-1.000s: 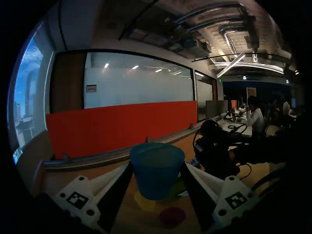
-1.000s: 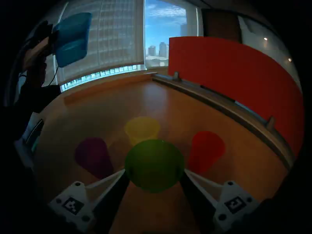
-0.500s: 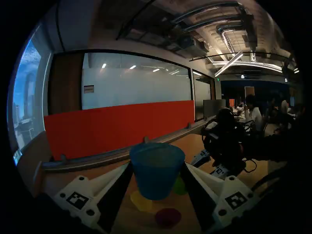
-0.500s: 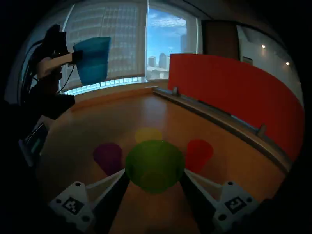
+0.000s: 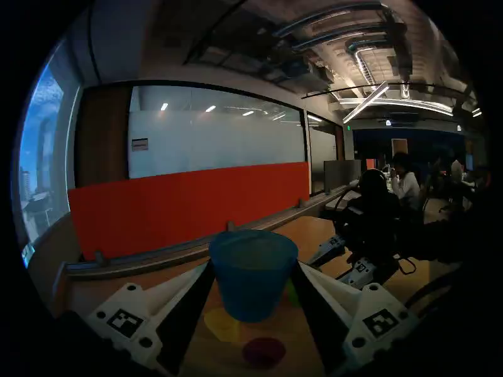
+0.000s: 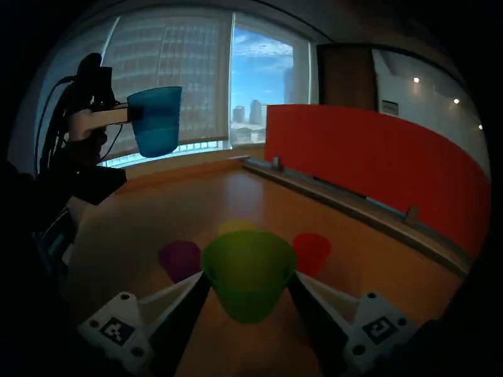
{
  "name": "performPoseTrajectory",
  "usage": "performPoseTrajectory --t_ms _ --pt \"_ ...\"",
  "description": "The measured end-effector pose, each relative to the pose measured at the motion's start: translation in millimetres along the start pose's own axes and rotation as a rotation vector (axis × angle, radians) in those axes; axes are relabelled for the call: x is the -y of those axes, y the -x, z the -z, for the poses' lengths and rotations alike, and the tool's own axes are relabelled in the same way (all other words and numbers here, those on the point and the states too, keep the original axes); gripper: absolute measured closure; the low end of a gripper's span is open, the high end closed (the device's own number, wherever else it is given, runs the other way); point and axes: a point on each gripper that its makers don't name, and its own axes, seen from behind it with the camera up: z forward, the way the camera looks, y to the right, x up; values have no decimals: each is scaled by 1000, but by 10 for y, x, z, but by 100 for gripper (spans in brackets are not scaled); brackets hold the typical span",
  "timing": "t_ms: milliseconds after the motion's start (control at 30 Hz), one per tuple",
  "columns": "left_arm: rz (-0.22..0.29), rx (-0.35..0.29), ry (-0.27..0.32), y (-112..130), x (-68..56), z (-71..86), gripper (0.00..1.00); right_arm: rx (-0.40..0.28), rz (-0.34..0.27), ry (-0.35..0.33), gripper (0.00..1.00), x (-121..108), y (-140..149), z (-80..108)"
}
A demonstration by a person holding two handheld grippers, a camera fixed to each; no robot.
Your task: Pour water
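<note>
Left claw (image 5: 253, 269), a square-coded marker (image 5: 124, 322) on its finger, pinches the blue cup (image 5: 253, 279) upright, mouth up, at 10 o'clock in the right gripper view. Right claw (image 6: 248, 276) pinches the green cup (image 6: 249, 283) upright; purple cup (image 6: 180, 259), yellow cup (image 6: 236, 225), red cup (image 6: 311, 250) sit on the tabletop (image 6: 251, 195) at 12 o'clock.

1. Left gripper (image 5: 253, 269): two white fingers with black-and-white square markers, both pressed on the blue cup.
2. Translucent blue plastic cup (image 5: 253, 284): tapered, upright, between those fingers.
3. Yellow plastic cup (image 5: 220, 323): below the blue cup, slightly left, on the table.
4. Dark red plastic cup (image 5: 264, 350): below the blue cup, near the yellow one.
5. Green plastic cup (image 5: 292, 295): only an edge shows, at the blue cup's right side.
6. Wooden table (image 5: 305, 231): beneath and behind the blue cup.
7. Orange-red partition panel (image 5: 188, 204): behind the blue cup.
8. Right gripper (image 5: 349, 261): right of the blue cup, farther off; finger spacing indiscernible.
</note>
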Motion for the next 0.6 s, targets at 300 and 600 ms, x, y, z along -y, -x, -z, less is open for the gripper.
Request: performPoseTrajectory --t_ms 300,600 --pt "-3 2 11 -15 -53 -7 15 -53 -3 18 11 18 -80 147" --pt "-20 2 28 -48 -139 -22 15 -120 -19 37 8 10 -179 319"
